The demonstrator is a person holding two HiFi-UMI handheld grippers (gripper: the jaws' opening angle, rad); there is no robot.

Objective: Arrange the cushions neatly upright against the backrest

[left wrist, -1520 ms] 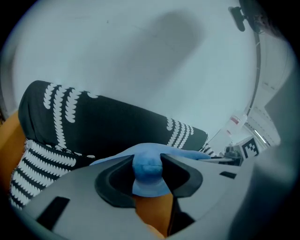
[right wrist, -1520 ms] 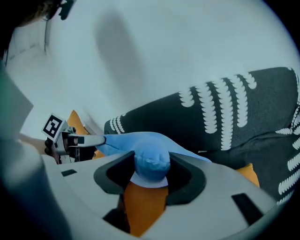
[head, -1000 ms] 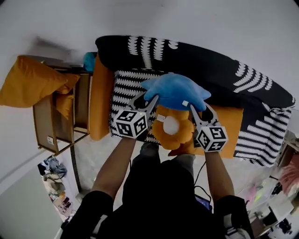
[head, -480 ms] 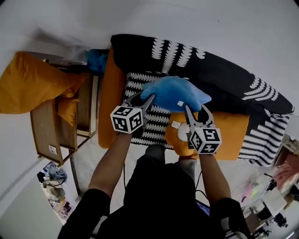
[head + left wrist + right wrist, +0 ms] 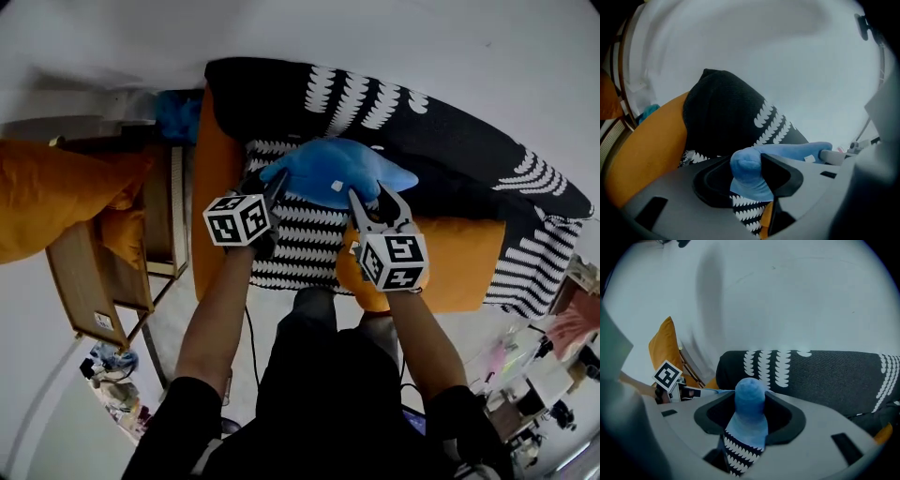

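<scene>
While we hold the blue cushion (image 5: 328,167) above the sofa seat (image 5: 305,239), close to the backrest (image 5: 450,141), our left hand-held gripper (image 5: 273,187) and right hand-held gripper (image 5: 372,200) each pinch one of its corners.

The sofa (image 5: 450,141) wears a black-and-white throw (image 5: 300,239), spread under the left fingers (image 5: 274,186). An orange cushion (image 5: 349,274) lies on the seat just under the right fingers (image 5: 360,210). Both pairs of fingers pinch the blue cushion (image 5: 337,169); whether it touches the seat is unclear.
</scene>
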